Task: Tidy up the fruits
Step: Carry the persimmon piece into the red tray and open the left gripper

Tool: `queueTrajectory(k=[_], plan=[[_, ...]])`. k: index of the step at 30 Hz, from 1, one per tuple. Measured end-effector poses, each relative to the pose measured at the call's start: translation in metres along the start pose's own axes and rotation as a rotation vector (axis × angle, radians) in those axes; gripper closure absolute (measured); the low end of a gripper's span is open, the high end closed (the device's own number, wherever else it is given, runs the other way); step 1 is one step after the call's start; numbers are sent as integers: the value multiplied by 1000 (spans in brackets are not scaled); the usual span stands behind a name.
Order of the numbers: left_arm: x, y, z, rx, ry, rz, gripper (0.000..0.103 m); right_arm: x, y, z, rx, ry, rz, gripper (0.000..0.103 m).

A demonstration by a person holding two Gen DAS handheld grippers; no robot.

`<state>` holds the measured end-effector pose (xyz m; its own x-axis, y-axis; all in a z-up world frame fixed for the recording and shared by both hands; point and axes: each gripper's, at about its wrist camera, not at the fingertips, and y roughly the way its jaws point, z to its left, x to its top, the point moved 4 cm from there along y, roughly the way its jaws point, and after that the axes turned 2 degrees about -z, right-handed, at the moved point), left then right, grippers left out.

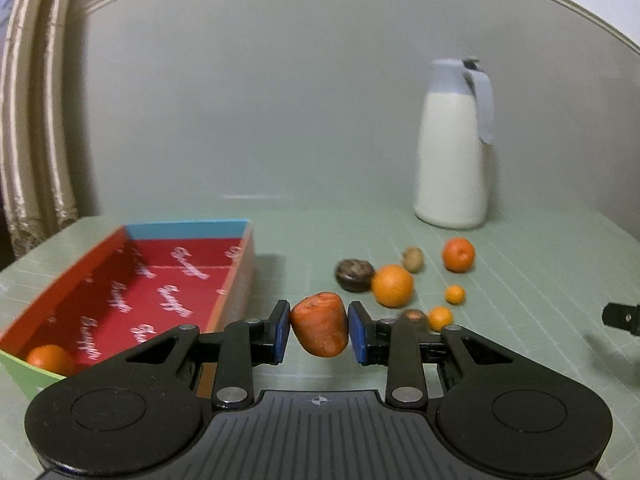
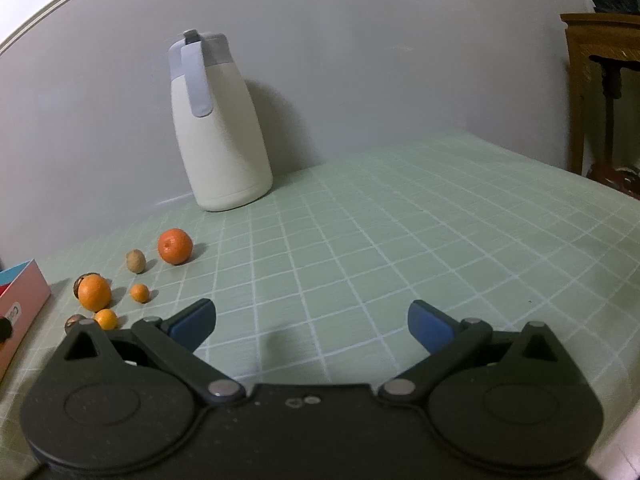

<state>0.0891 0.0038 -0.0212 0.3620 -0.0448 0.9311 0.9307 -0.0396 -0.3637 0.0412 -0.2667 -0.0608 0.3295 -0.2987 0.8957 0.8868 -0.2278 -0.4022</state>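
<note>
A plain grey wall (image 2: 360,60) rises behind the green gridded worktop (image 2: 400,220). A beige curtain (image 1: 36,120) hangs at nine o'clock in the left wrist view. A wooden cabinet (image 2: 600,80) stands at two o'clock in the right wrist view.

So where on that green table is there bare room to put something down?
The widest bare stretch is the green mat right of the white jug, in front of the open right tool. The red box floor is mostly free, with one orange. It is crowded between box and jug, where the loose fruits cluster.
</note>
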Motion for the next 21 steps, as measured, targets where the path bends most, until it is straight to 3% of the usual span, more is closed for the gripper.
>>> queueTrajectory(k=[12, 21], plan=[[4, -14, 54, 138, -57, -31, 71, -6, -2, 39, 54, -63, 0, 0], [-4, -7, 101, 211, -145, 25, 71, -12, -3, 69, 102, -116, 3, 0]])
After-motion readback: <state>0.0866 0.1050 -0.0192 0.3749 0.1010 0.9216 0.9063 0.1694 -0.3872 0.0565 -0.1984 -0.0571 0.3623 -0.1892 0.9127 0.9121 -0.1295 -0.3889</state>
